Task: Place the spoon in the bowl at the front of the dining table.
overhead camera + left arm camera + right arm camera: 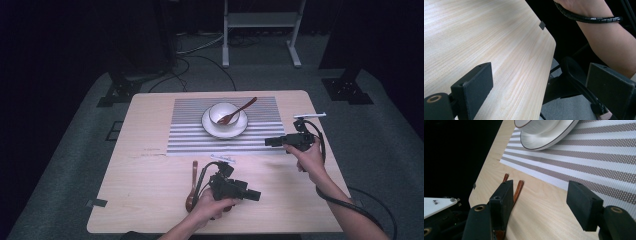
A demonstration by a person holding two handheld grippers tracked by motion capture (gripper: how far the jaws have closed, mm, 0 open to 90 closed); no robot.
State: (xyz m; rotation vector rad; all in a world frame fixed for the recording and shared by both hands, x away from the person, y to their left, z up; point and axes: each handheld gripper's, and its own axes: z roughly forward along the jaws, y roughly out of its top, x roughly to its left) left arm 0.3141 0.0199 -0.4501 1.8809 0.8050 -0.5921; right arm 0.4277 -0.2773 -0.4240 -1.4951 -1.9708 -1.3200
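Observation:
A white bowl [220, 111] sits on a white plate [212, 129] on a grey-striped placemat [190, 135], with a brown wooden spoon [243, 107] resting in the bowl. Another brown spoon [193, 179] lies on the bare table near the front. My left gripper [256, 195] is just right of that spoon; it points right and is open and empty [540, 75]. My right gripper [267, 142] hovers at the mat's right edge, pointing left, open and empty [540, 187]. Its view shows the plate [544, 141], the mat [586, 157] and a brown handle [518, 190] beside its left jaw.
The light wooden table [145, 195] ends close behind the left gripper, its corner [549, 42] near the person's right forearm [606, 37]. A small dark tab [97, 202] marks the front left edge. A metal stand [260, 30], black bases and cables are on the floor beyond.

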